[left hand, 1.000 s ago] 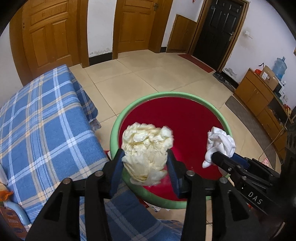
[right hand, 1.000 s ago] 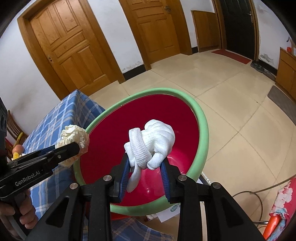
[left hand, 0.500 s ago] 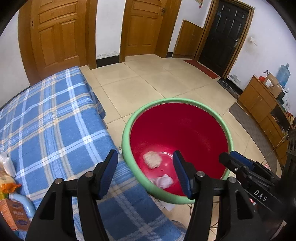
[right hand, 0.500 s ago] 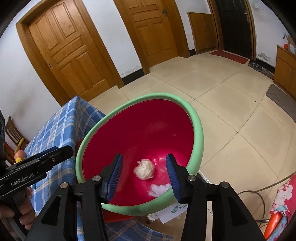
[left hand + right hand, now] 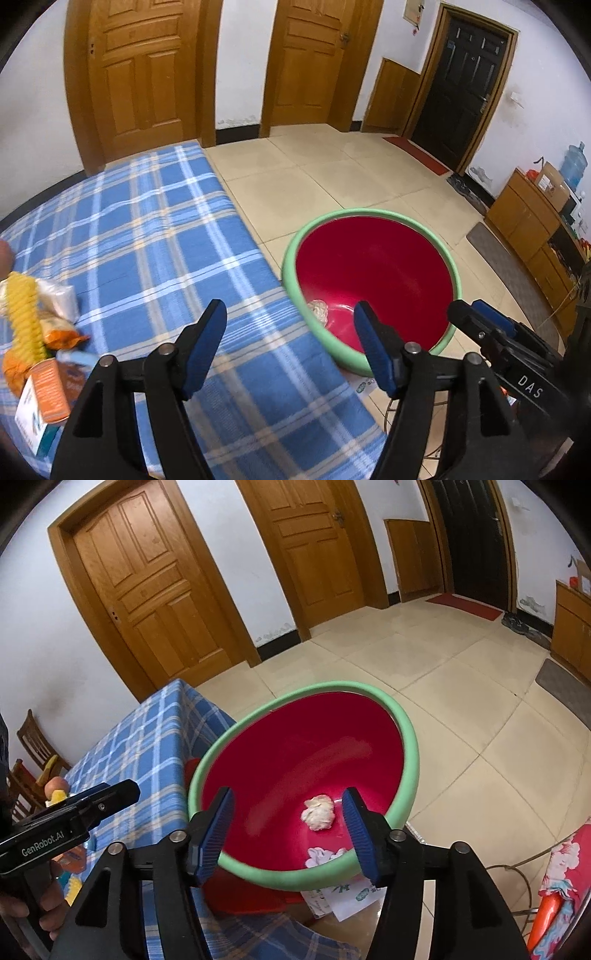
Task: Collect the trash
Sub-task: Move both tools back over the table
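A red basin with a green rim (image 5: 291,254) (image 5: 410,738) stands on the floor beside the table. A yellowish crumpled paper wad (image 5: 318,812) (image 5: 318,309) and a white crumpled cloth (image 5: 325,854) lie in its bottom. My left gripper (image 5: 291,341) is open and empty, above the table's edge with the basin to its right. My right gripper (image 5: 288,830) is open and empty, above the basin's near rim. Each gripper shows in the other's view: the right one in the left wrist view (image 5: 480,321), the left one in the right wrist view (image 5: 114,794).
The table has a blue plaid cloth (image 5: 147,236) (image 5: 147,731). Snack packets, a yellow item and an orange-and-white carton (image 5: 40,391) lie at its left end. Wooden doors, a tiled floor (image 5: 295,177), a side cabinet (image 5: 532,214) and papers under the basin (image 5: 343,897) surround it.
Both grippers opened and dropped the paper wad and the white cloth into the basin. Both have since drawn back; the left view has swung left over the table.
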Available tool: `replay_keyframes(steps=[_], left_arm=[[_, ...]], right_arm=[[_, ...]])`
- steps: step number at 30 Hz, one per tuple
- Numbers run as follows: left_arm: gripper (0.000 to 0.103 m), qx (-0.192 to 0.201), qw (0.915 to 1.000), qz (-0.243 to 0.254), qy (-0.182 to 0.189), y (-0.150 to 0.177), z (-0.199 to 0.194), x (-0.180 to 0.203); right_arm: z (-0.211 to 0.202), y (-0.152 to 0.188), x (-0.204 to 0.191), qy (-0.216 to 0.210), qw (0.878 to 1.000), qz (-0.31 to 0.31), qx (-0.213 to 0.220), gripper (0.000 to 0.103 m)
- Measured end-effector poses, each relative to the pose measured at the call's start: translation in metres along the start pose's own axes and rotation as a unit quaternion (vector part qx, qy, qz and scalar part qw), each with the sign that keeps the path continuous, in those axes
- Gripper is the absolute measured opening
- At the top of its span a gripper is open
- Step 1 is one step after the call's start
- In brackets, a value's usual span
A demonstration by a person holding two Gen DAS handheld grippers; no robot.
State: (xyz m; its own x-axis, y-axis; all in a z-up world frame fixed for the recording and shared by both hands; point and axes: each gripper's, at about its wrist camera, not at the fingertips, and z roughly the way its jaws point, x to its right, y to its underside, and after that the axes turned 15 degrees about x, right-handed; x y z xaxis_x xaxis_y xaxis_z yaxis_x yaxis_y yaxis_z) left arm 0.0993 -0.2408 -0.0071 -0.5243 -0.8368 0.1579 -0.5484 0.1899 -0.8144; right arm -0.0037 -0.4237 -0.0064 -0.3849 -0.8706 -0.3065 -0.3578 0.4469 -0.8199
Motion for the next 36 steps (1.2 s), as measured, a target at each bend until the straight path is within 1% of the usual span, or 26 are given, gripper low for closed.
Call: replay_keyframes(steps=[4, 7, 10, 18, 25, 36], left_arm=[[0.071, 0.011, 0.9999, -0.008, -0.01, 0.0, -0.017, -0.011], [0.071, 0.018, 0.9995, -0.015, -0.022, 0.002, -0.032, -0.021], [0.071, 0.024, 0.9989, -0.022, -0.033, 0.004, -0.044, -0.032], [0.072, 0.037, 0.9951, -0.051, -0.075, 0.013, -0.08, -0.075], [0.072, 0.042, 0.9896, -0.07, -0.119, 0.028, -0.106, -0.12], [0.072, 0.02, 0.9768, -0.089, -0.194, 0.065, -0.128, -0.199]], right_arm=[[-0.007, 0.001, -0.013, -0.01, 1.0, -0.007, 0.002, 0.065], [-0.012, 0.003, -0.023, -0.018, 1.0, -0.012, 0.004, 0.07], [-0.013, 0.006, -0.035, -0.026, 0.999, -0.018, 0.002, 0.071], [-0.016, 0.018, -0.069, -0.051, 0.998, -0.039, -0.012, 0.074], [-0.016, 0.032, -0.105, -0.076, 0.995, -0.063, -0.023, 0.075], [-0.017, 0.055, -0.154, -0.098, 0.989, -0.101, -0.046, 0.076]])
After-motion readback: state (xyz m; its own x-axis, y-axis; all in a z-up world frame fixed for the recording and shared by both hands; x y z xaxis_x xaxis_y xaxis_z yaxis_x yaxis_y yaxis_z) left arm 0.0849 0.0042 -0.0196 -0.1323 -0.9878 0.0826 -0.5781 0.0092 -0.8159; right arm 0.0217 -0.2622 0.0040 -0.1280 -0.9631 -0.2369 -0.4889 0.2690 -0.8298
